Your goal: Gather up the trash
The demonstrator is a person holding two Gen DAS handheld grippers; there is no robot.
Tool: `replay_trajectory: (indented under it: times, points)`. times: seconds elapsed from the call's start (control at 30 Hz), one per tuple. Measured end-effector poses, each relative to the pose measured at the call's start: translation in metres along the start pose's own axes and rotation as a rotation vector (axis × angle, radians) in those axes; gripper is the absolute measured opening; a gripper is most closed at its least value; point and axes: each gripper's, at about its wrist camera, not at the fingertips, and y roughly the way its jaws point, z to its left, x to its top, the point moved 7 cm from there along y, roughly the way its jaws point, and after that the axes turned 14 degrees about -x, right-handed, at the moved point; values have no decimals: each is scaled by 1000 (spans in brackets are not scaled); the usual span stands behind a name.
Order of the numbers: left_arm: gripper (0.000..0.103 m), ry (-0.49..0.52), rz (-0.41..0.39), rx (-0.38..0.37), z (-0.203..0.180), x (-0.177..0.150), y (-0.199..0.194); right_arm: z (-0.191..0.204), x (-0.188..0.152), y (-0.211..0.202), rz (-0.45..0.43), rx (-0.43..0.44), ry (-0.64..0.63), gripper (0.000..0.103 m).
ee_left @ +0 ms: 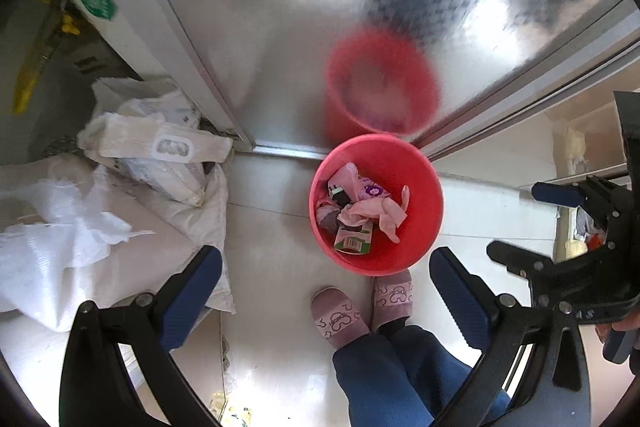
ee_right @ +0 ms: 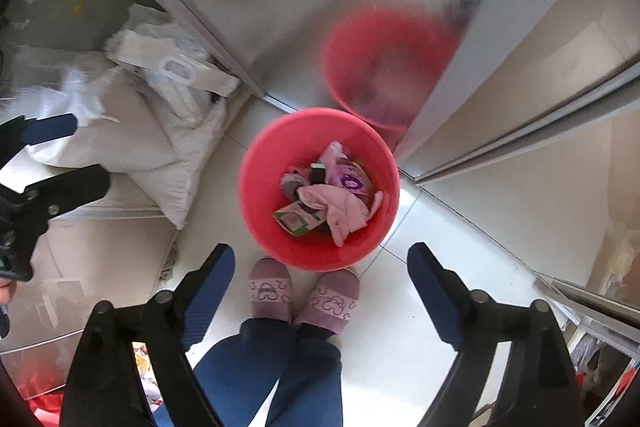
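Both jaws wide apart, empty, above red bucket (ee_right: 256, 195) holding wrappers (ee_right: 298, 221). Drop step apparently done; next, probably seeking more trash on floor (ee_right: 420, 307).

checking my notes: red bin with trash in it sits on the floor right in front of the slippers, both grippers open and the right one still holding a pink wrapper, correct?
One thing is wrong: the right gripper holds nothing. The right wrist view shows its jaws wide apart with only floor, slippers and the red bin between them. The pink wrapper lies inside the bin. The left gripper is open too.
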Motion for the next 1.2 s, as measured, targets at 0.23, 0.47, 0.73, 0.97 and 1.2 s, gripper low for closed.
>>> replay_trajectory:
  times: [0.23,0.47,0.73,0.97,1.2]
  points:
    - [103,-16,-78,28,-28,0,-96,-5,5,-86,-58,-1,2,102]
    - [103,-33,-181,46,-68,-3,-212,-7,9,-207,-173,24,9,102]
    - [103,-19,-324,77,-105,1,-324,3,28,-329,-351,37,-15,102]
    - [103,0,-425,98,-119,4,-402,10,38,-397,-485,17,-18,102]
    - [103,38,-544,115,-122,5,-473,10,33,-455,-589,-9,55,102]
